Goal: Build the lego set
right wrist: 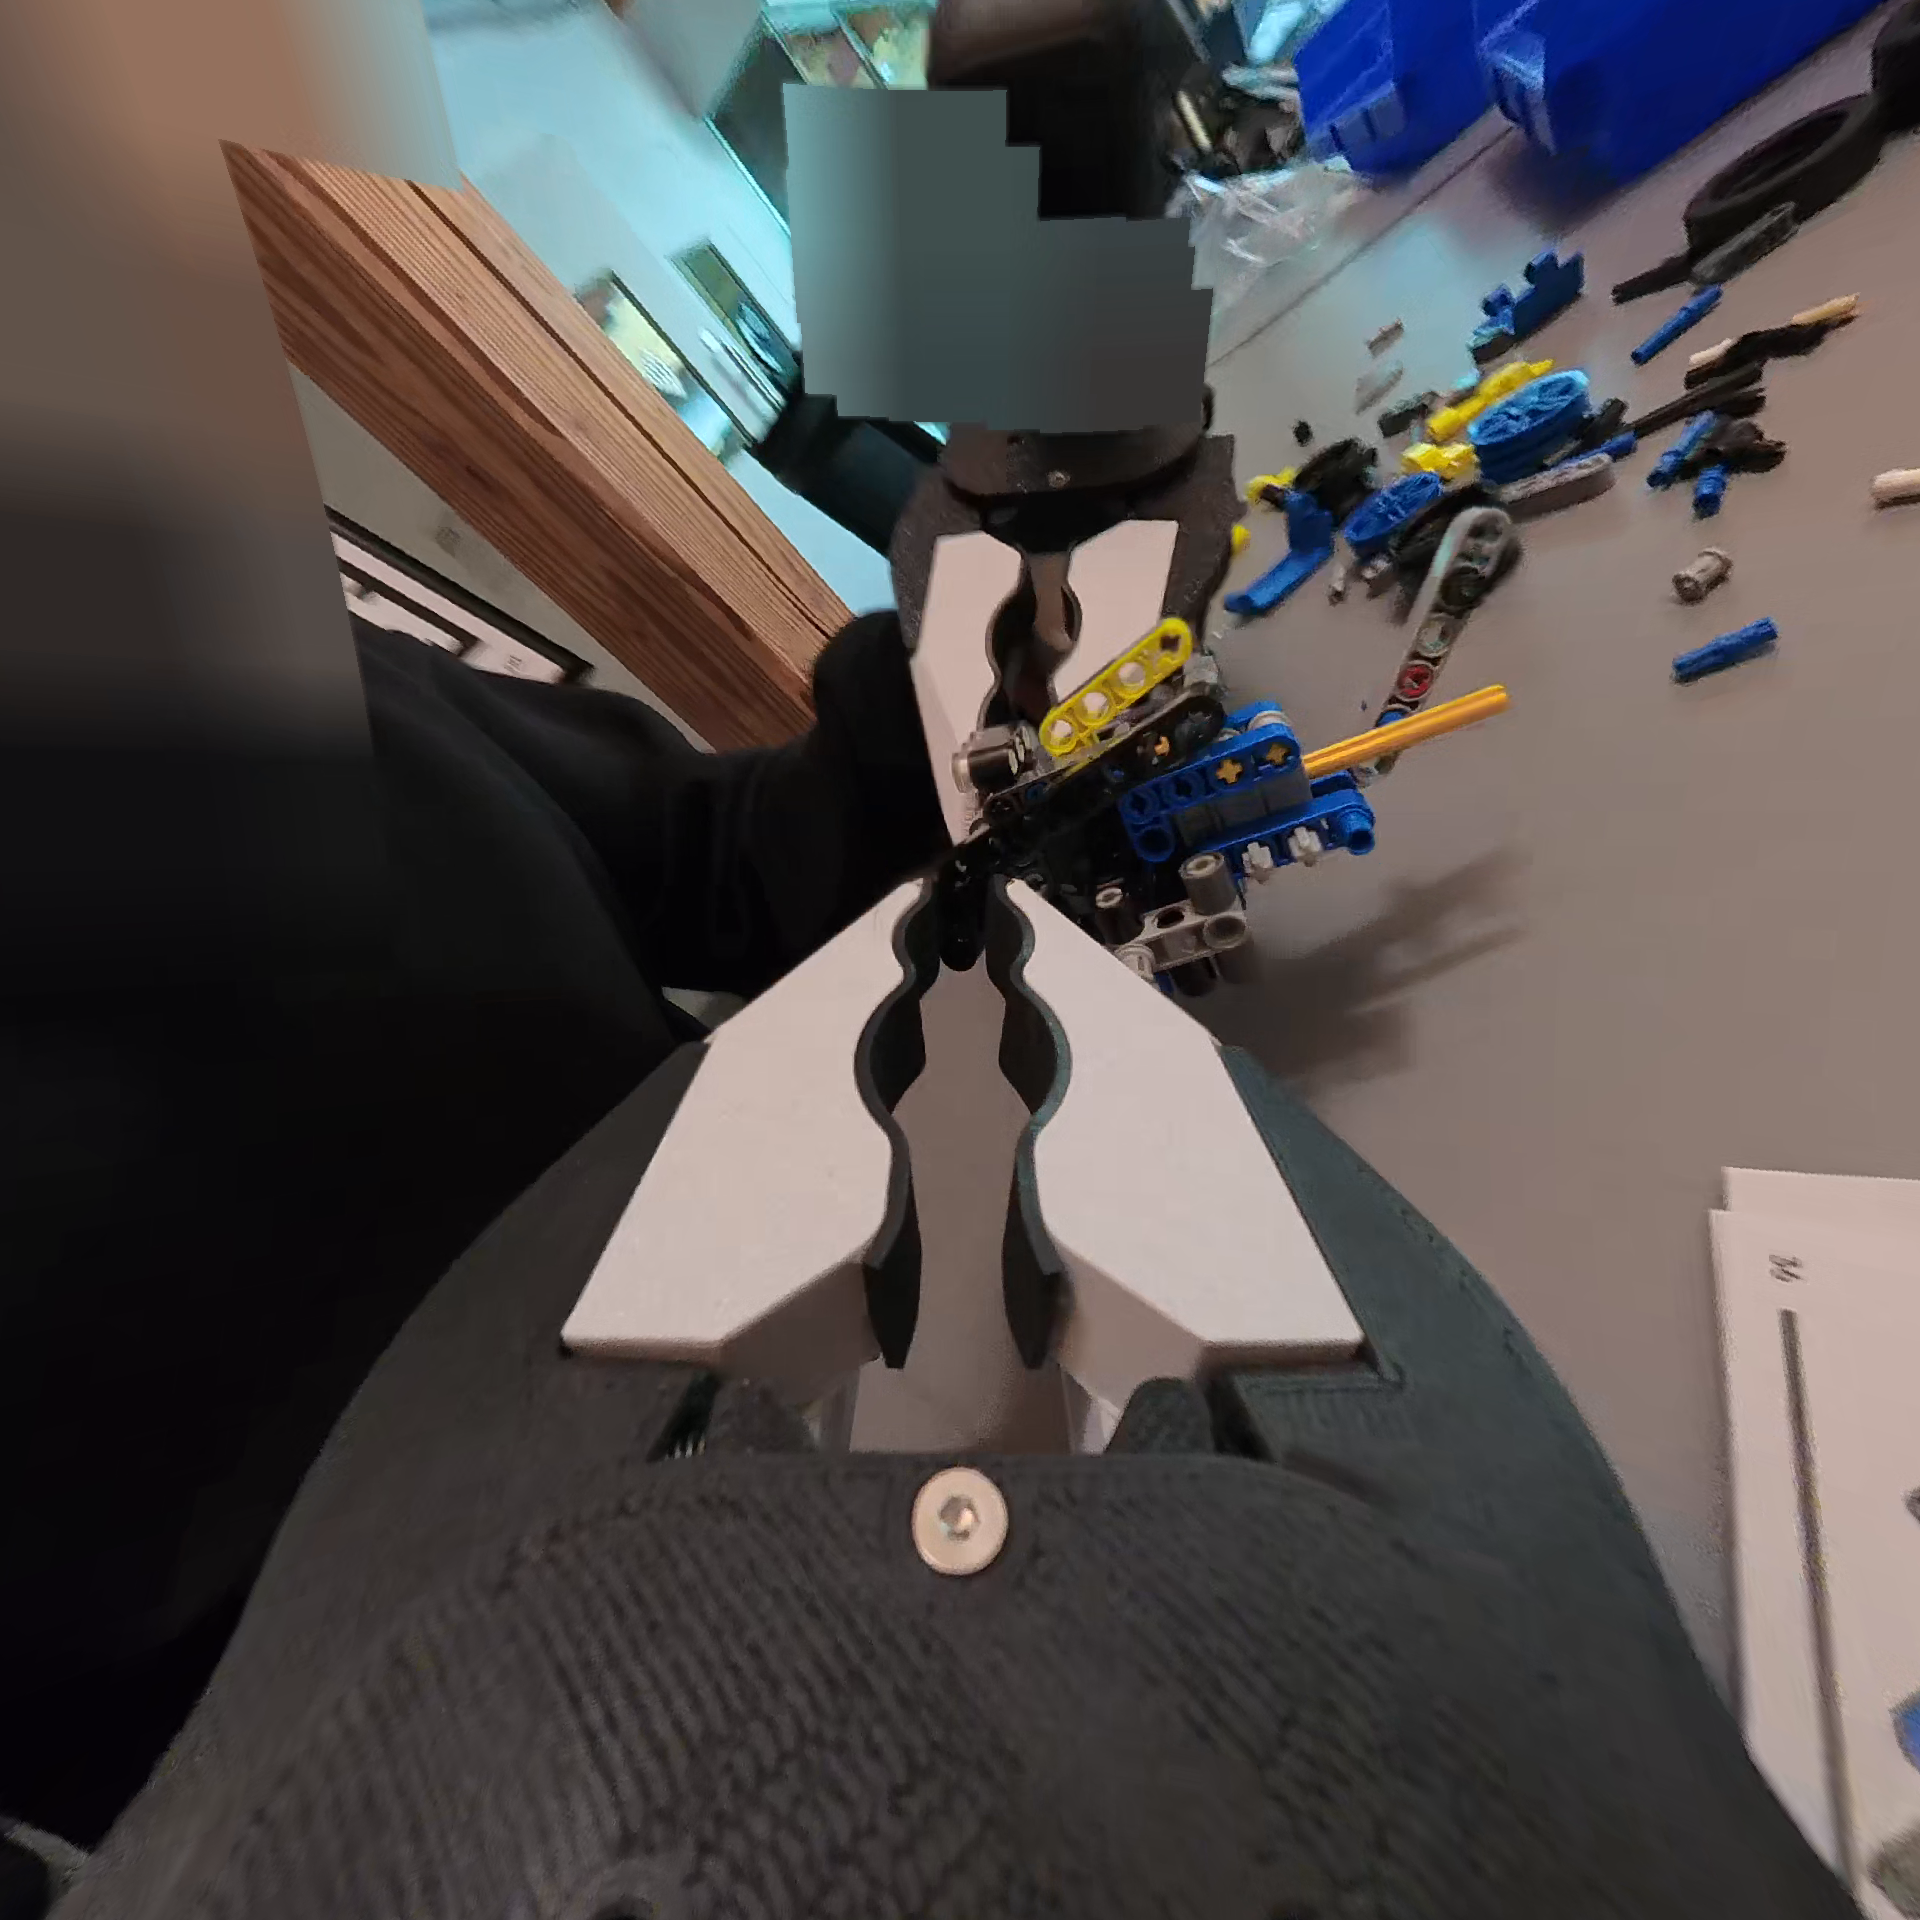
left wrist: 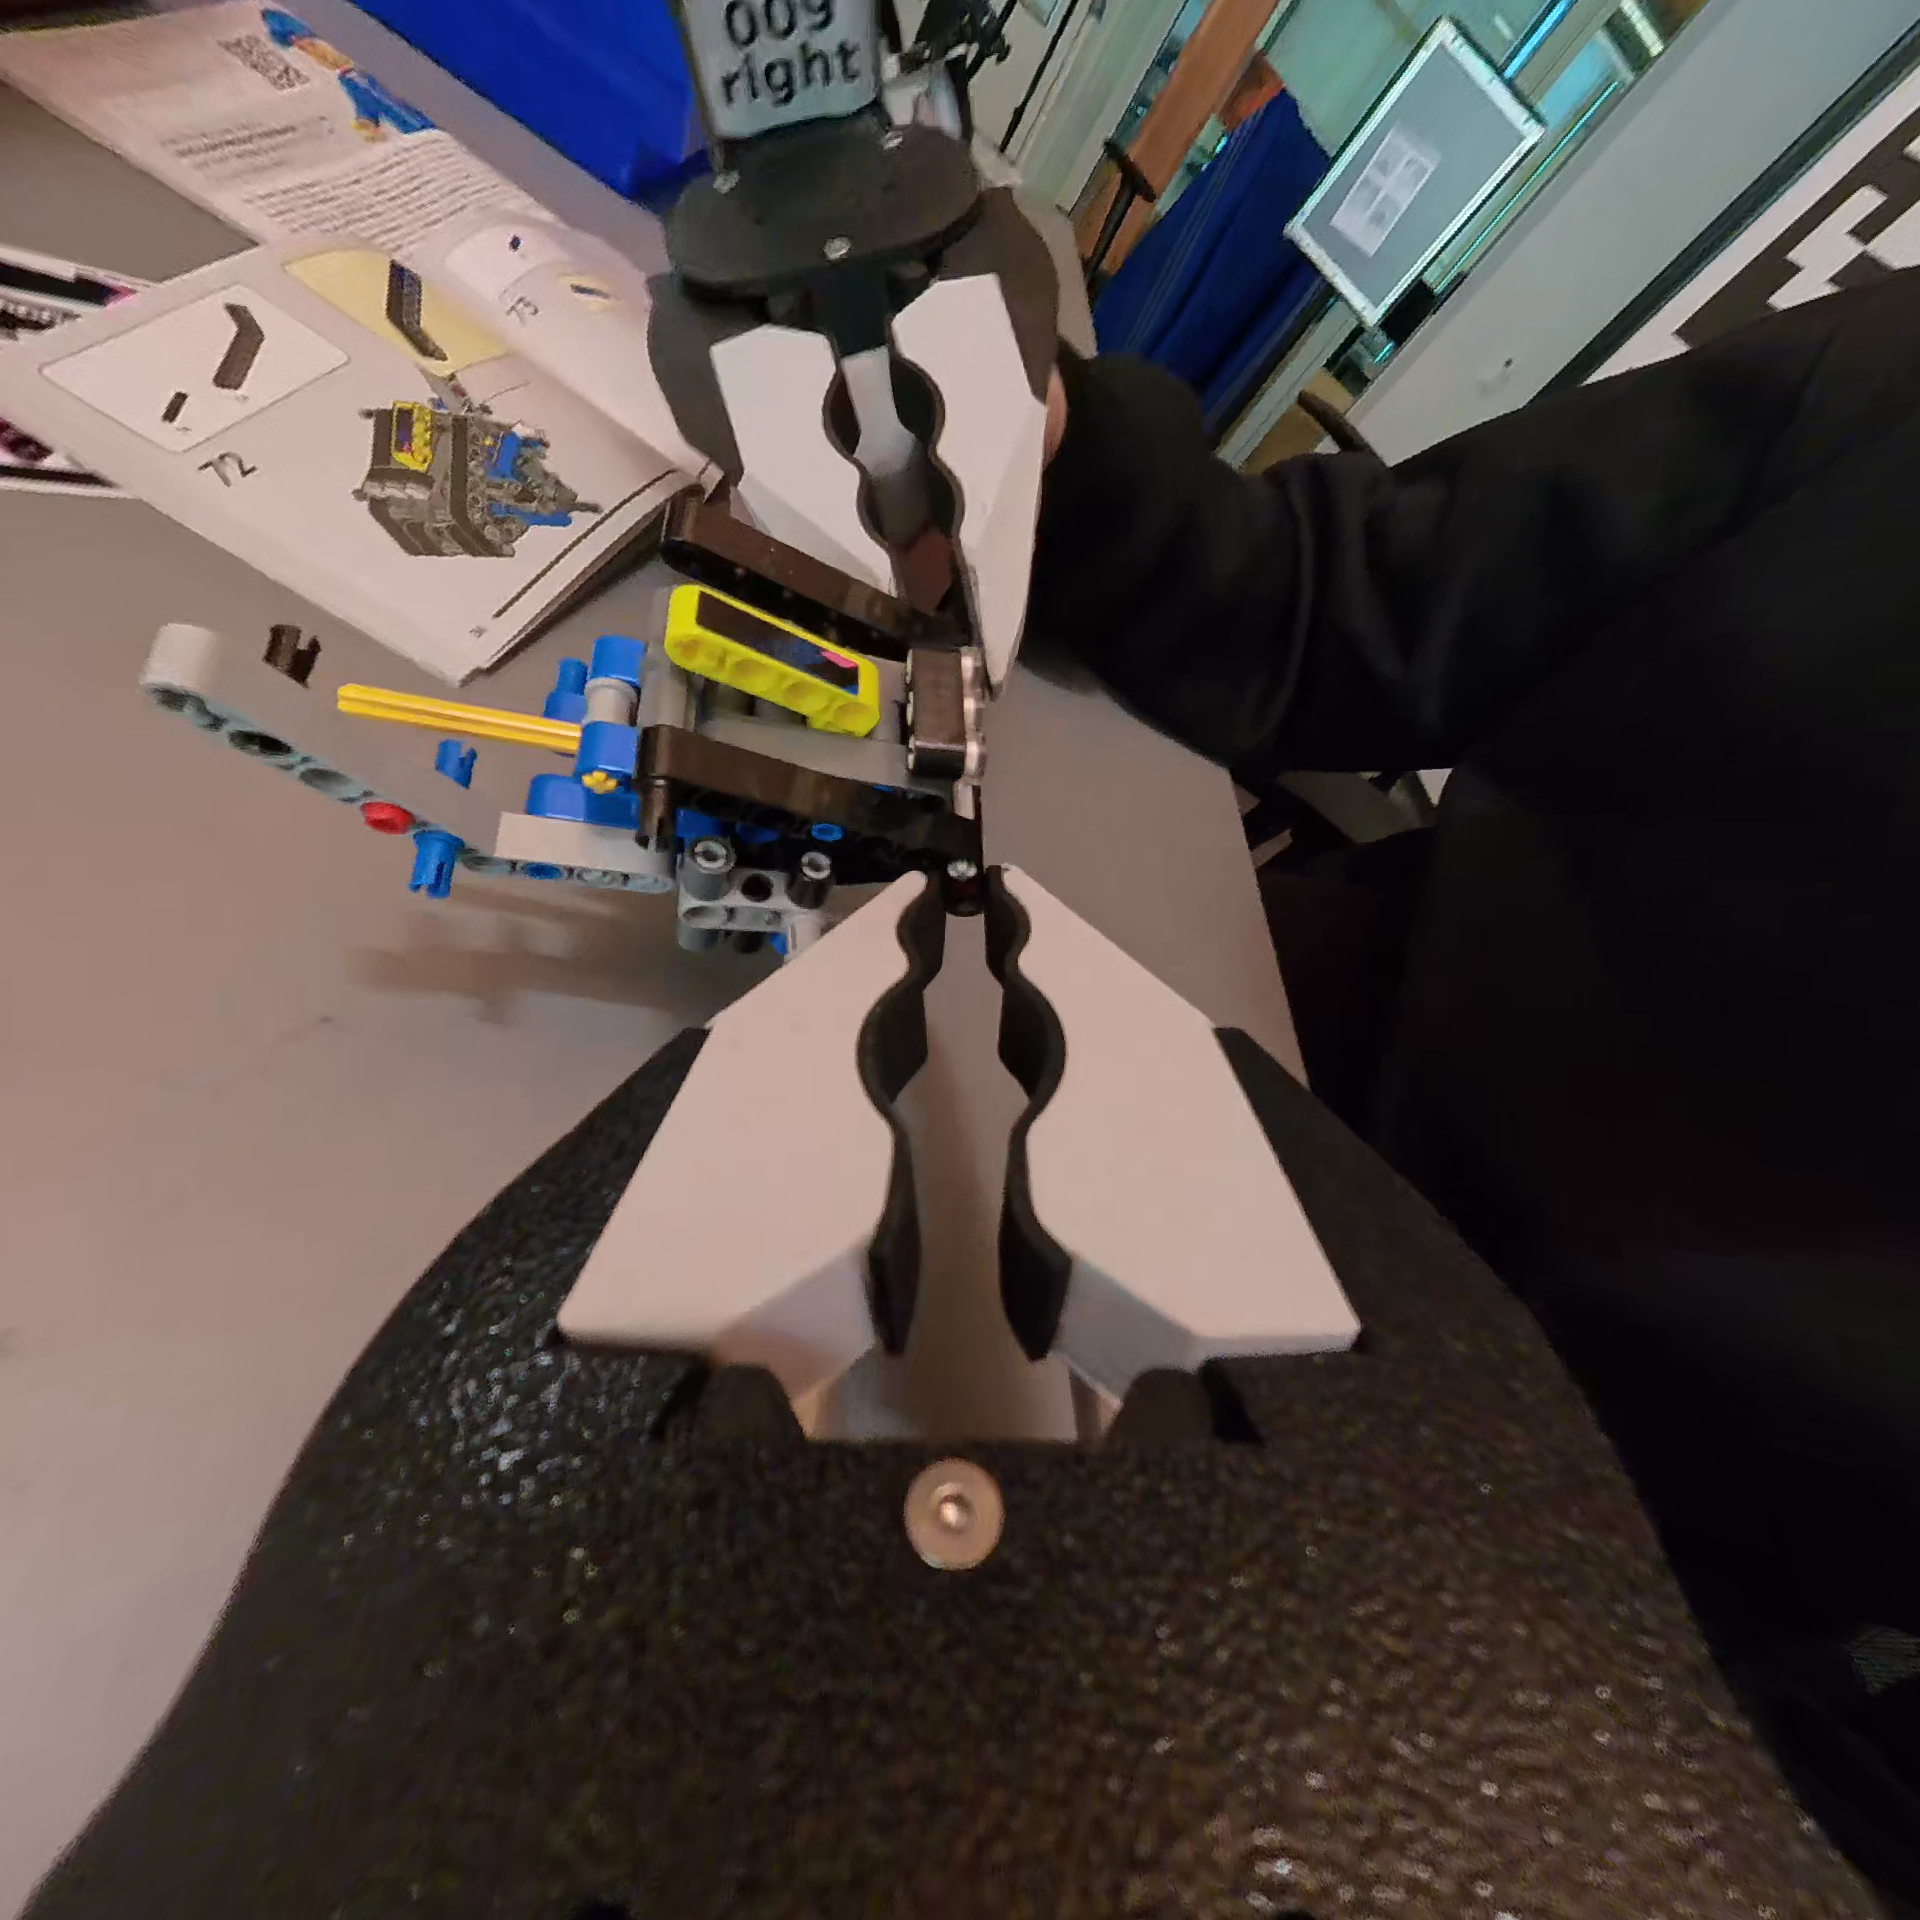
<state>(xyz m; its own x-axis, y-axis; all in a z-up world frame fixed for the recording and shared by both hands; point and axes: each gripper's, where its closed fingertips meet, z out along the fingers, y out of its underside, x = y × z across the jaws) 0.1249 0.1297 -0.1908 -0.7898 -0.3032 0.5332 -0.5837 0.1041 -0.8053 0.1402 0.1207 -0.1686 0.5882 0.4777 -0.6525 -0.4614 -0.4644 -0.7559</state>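
Both claws meet on one small brick model [left wrist: 790, 769], held up just above the grey table [left wrist: 208, 1143] near its edge, between the two tools. The left claw [left wrist: 964, 891] is nearly closed, its black wavy pads pinching the tip of a black beam [left wrist: 831, 821] at the model's near lower corner. The right claw [right wrist: 961, 914] comes in from the opposite side and is likewise nearly closed, its pads pressing on the end of a thin black beam [right wrist: 961, 904] that juts from the model; in the left wrist view that claw [left wrist: 940, 582] shows tilted down over the model's top. The model is a cluster of black, grey and blue parts with a yellow beam [left wrist: 774, 660] on top, a yellow axle [left wrist: 457, 717] sticking out to the side, and grey connectors [left wrist: 743, 894] hanging underneath. Just beside it on the table lie a long grey beam [left wrist: 260, 727], a small blue pin [left wrist: 431, 857] and a small black piece [left wrist: 291, 655]. An open instruction booklet [left wrist: 343, 416] lies behind them. Farther off, the right wrist view shows a scatter of loose blue, yellow and black parts [right wrist: 1507, 447] and a blue bin [right wrist: 1558, 73]. A dark sleeve [left wrist: 1351, 582] reaches along the table's edge behind the right claw.
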